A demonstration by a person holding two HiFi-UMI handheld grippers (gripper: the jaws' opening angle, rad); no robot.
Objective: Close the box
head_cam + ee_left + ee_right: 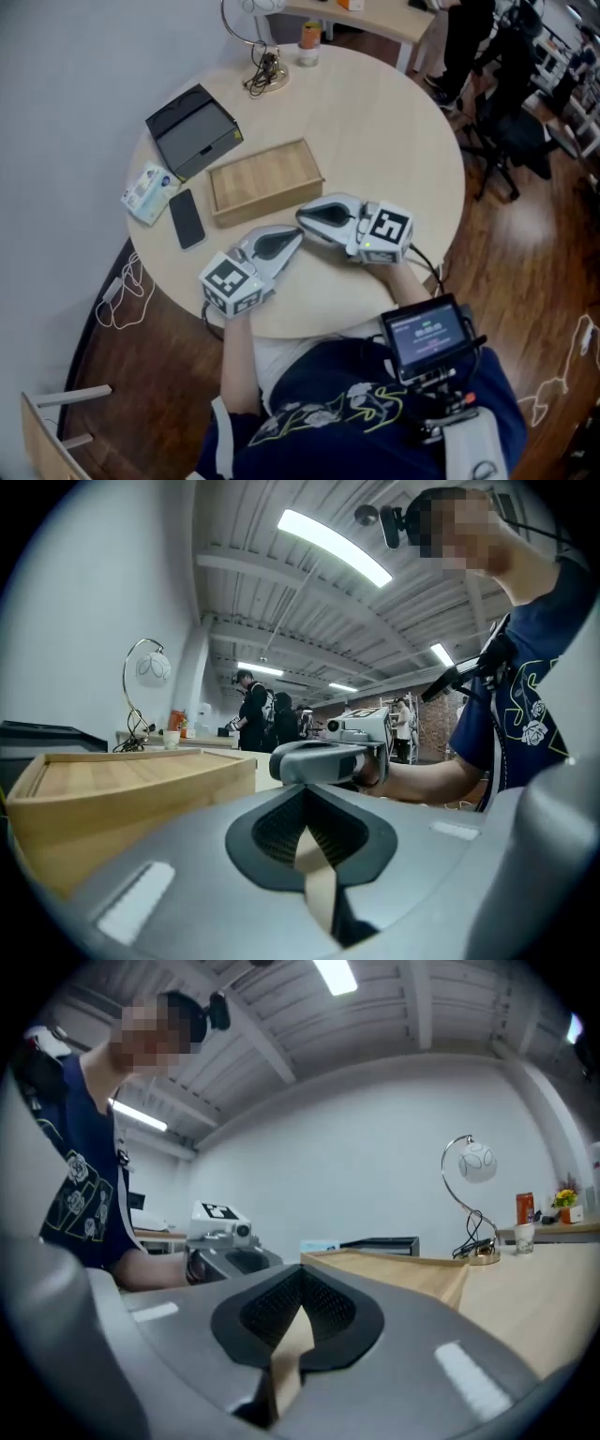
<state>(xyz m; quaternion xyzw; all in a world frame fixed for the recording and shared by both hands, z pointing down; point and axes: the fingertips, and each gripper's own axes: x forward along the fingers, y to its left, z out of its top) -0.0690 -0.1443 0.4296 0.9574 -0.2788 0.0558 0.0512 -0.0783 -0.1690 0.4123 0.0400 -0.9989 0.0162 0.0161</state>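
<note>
Free: the broad right half of the tabletop point(394, 141), from the wooden box point(265, 180) out to the rim.

Free in part: the near strip of tabletop in front of the box. Taken up there by the left hand-held gripper point(296, 236) and the right hand-held gripper point(302, 219), both with jaws together and tips near each other, just beside the box's near right corner.

Blocked on the left: phone point(187, 218) just beside the box's left end, and a packet point(148, 192) beyond it at the rim.

Blocked at the far left: black tray point(194, 131), near the box's far left corner, with only a narrow gap between.

Far edge: lamp point(269, 77) with cable and cup point(309, 42), well apart from the box.

Above the box lid: open, reachable from the right and from the near side.
</note>
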